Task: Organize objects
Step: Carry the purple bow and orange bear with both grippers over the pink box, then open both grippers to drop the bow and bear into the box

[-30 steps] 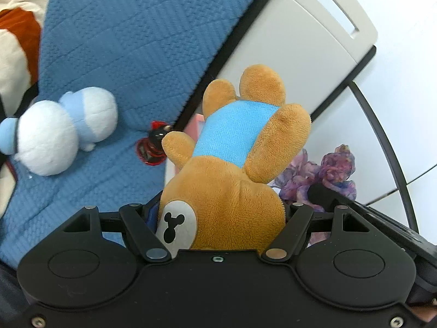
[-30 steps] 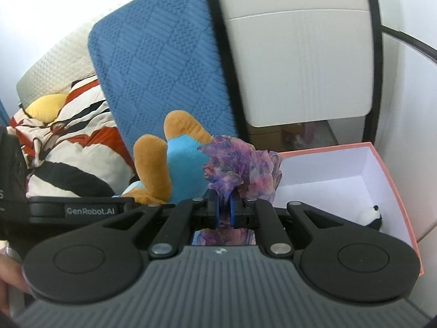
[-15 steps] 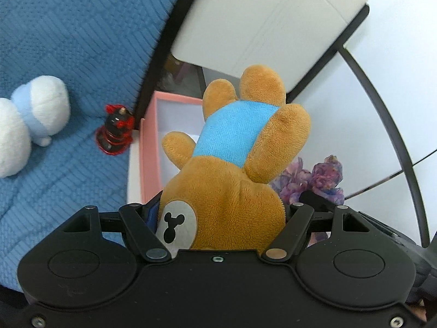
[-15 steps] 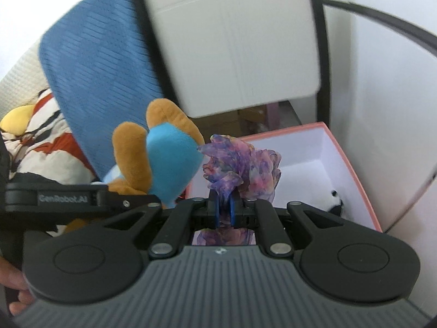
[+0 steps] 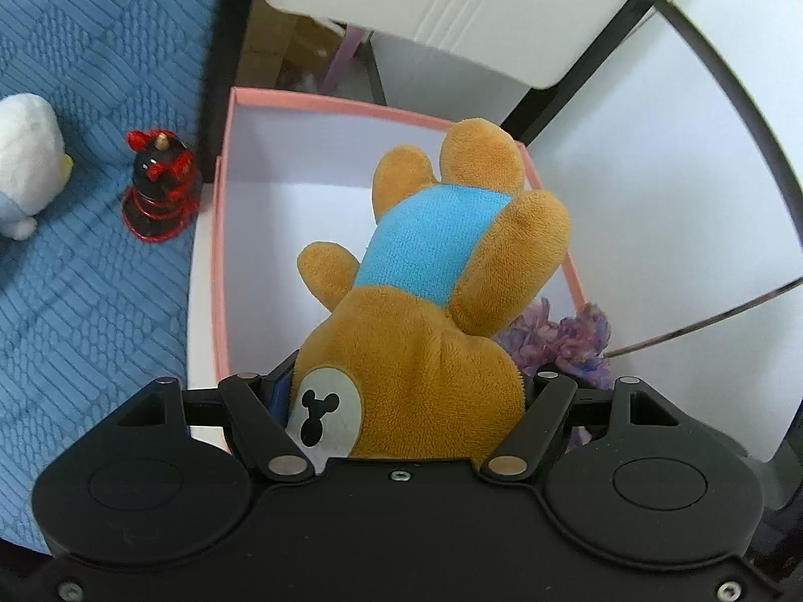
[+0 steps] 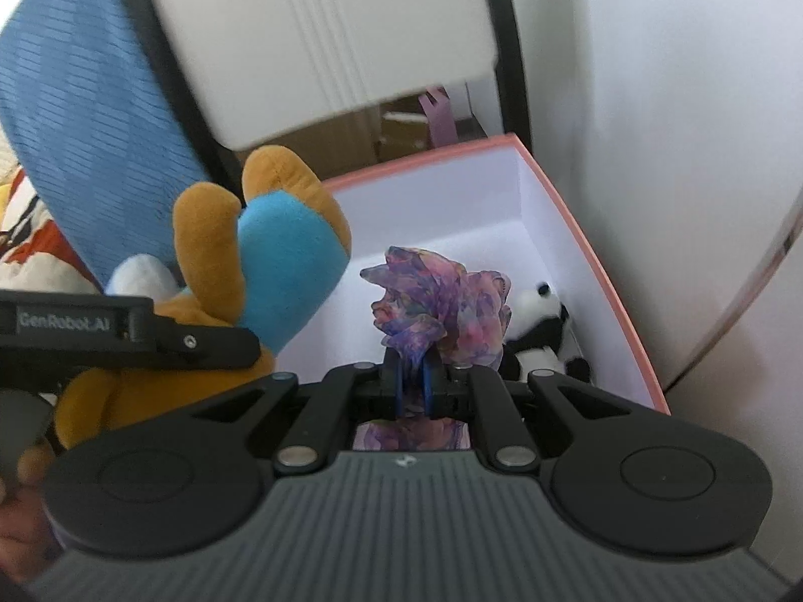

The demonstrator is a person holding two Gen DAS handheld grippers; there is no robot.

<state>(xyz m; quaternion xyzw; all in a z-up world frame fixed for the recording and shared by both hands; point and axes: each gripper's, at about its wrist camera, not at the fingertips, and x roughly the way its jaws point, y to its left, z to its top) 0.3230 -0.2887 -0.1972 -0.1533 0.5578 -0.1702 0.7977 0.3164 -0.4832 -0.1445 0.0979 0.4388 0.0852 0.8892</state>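
My left gripper (image 5: 401, 391) is shut on a brown plush bear (image 5: 426, 301) in a light blue shirt, held head-first over the pink box (image 5: 221, 231) with white inside walls. My right gripper (image 6: 411, 381) is shut on a crumpled purple and pink scrunchie (image 6: 441, 301), which hangs above the same box (image 6: 592, 261). The scrunchie (image 5: 567, 336) shows at the bear's right in the left wrist view. A small panda plush (image 6: 542, 331) lies in the box's near right corner. The bear (image 6: 261, 261) and the left gripper's arm (image 6: 130, 336) fill the left of the right wrist view.
On the blue quilted cover (image 5: 90, 261) left of the box stand a small black and red figurine (image 5: 160, 185) and a white and pale blue plush (image 5: 25, 165). A white chair back (image 6: 321, 35) with black frame rises behind the box. White wall is at right.
Both grippers have moved down and toward the pink box with their loads. The box now fills the middle of both views, and the panda inside has come into fuller view.
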